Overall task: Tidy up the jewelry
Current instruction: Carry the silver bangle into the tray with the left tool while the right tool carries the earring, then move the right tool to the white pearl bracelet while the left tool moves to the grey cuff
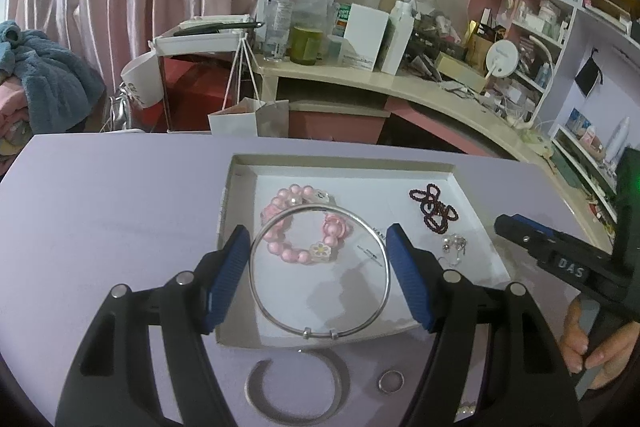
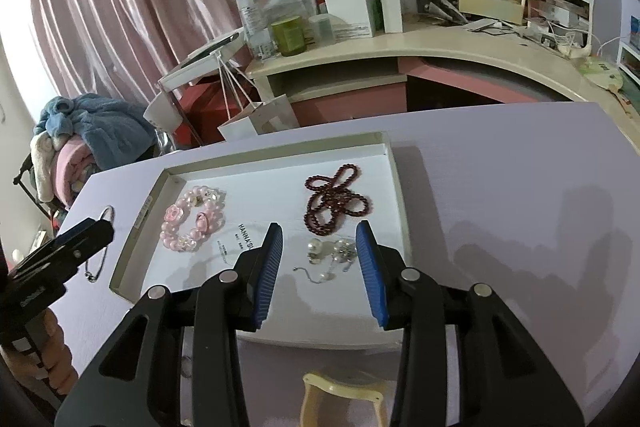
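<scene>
The left tool [image 1: 318, 247] grips a thin silver bangle [image 1: 320, 331] across its width, both blue pads touching the ring, which hangs over the shallow white tray [image 1: 240, 195] on the lilac desk [image 1: 112, 211]. The right tool [image 2: 319, 247] stands part open with nothing in it, above a cluster of pearl earrings [image 2: 332, 253] lying in the tray. A pink bead bracelet [image 2: 192, 223] and a dark red bead string [image 2: 336, 199] also lie in the tray.
</scene>
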